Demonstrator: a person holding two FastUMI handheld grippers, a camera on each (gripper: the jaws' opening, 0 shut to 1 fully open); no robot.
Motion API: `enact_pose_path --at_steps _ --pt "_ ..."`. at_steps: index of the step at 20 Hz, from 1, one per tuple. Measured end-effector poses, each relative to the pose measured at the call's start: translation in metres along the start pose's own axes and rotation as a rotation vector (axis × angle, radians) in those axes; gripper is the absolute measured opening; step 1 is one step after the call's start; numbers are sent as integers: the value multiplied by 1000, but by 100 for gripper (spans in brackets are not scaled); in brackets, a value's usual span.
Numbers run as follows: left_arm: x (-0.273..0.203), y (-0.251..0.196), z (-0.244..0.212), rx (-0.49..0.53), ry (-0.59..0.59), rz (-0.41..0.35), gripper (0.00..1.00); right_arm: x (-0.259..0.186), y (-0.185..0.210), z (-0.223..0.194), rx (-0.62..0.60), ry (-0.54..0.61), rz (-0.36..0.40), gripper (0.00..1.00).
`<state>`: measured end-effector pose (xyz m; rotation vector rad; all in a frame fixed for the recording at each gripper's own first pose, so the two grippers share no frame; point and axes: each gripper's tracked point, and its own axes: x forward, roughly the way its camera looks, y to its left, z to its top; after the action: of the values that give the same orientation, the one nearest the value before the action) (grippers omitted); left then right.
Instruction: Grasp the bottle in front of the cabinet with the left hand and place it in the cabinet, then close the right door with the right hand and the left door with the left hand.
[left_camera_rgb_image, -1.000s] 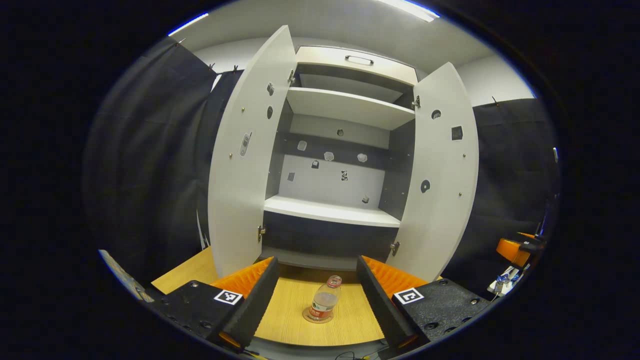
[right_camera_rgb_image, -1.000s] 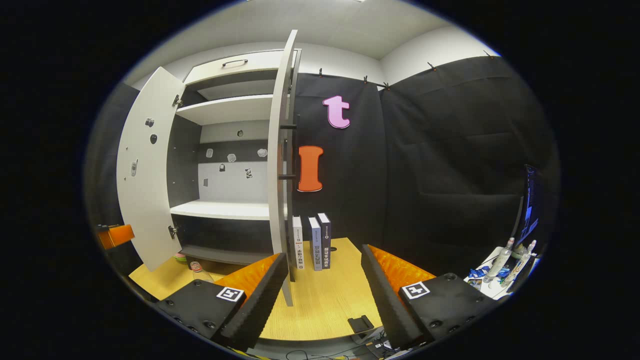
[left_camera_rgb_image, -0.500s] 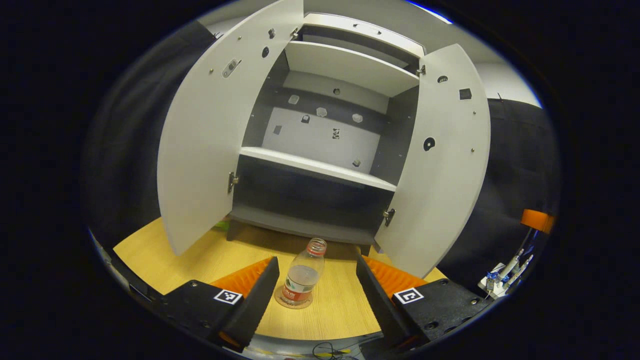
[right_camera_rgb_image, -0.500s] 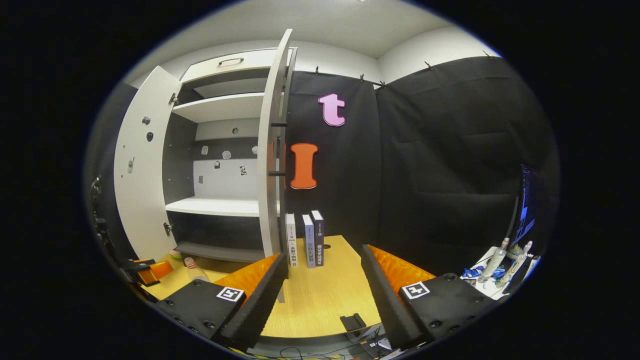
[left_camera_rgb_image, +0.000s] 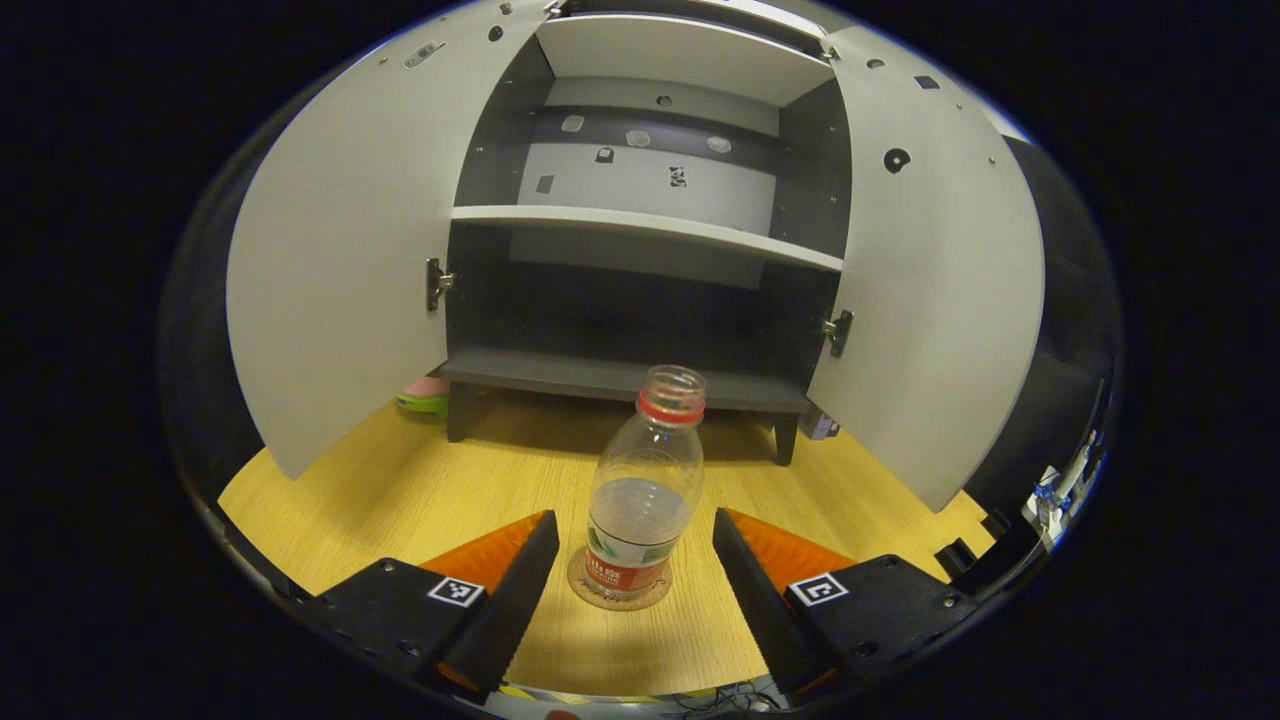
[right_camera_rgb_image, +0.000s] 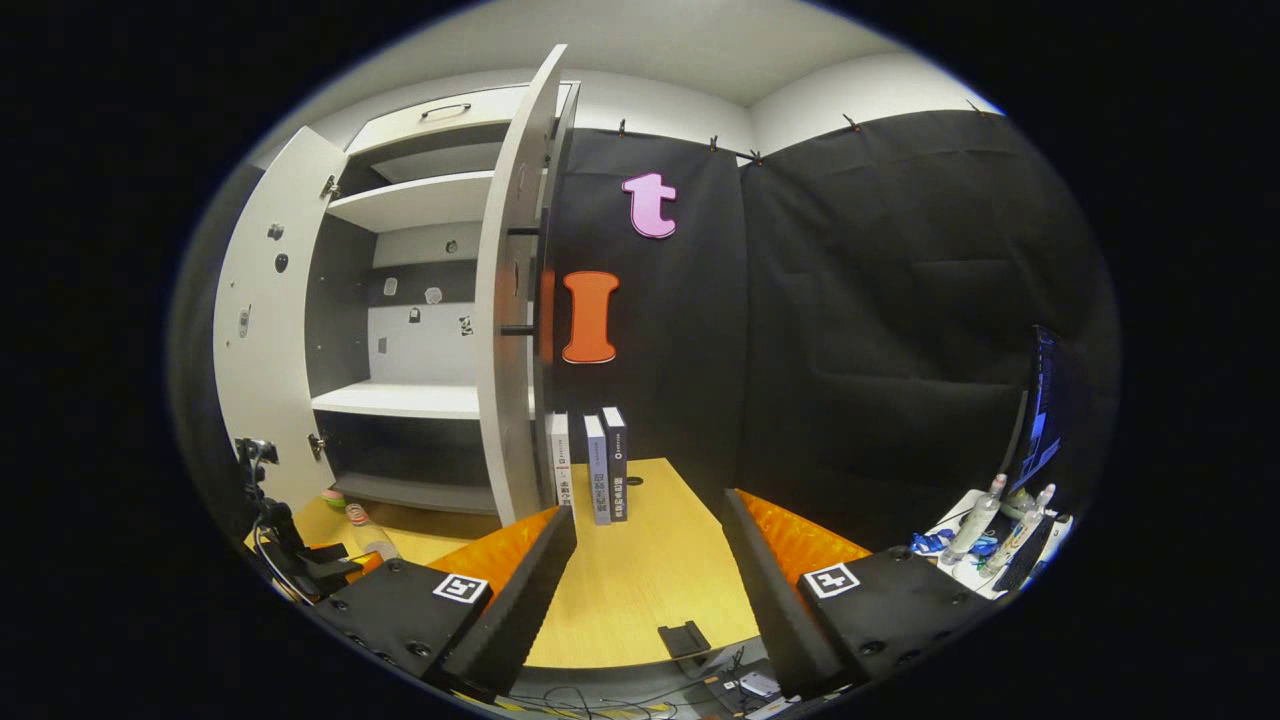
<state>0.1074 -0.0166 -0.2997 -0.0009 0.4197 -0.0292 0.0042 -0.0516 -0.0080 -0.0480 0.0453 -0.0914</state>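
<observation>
Before open cabinet (left_camera_rgb_image: 640, 260), part-filled bottle (left_camera_rgb_image: 640, 500)

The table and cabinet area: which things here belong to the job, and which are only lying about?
For the job:
- bottle, standing on a coaster
- cabinet
- left door, open
- right door, open
- left gripper, open around the bottle

Lying about:
- three books
- pink and green object

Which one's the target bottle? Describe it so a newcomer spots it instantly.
Find the white cabinet with both doors open on the wooden table. Just before its bottom shelf stands the bottle, upright on a round coaster. It is clear plastic, uncapped, with a red neck ring and red label.
</observation>
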Motion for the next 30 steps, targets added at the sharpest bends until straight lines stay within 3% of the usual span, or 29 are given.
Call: enact_pose_path --at_steps 6,9,10,13,23,30 --pt "43 -3 -38 -19 77 5 95 19 -6 -1 -39 25 -5 98" --pt "56 2 -48 -44 105 47 94 31 -8 -3 -62 44 2 98" --pt "58 4 -45 -46 100 59 82 34 -7 -2 -63 46 9 99" --pt "58 -2 -37 -72 123 45 78 49 -9 2 -72 34 28 98" --pt "8 -34 105 -40 63 -7 77 100 -5 12 -25 7 158 99" --pt "-7 -56 219 -14 -22 -52 77 122 -23 6 28 12 172 98"
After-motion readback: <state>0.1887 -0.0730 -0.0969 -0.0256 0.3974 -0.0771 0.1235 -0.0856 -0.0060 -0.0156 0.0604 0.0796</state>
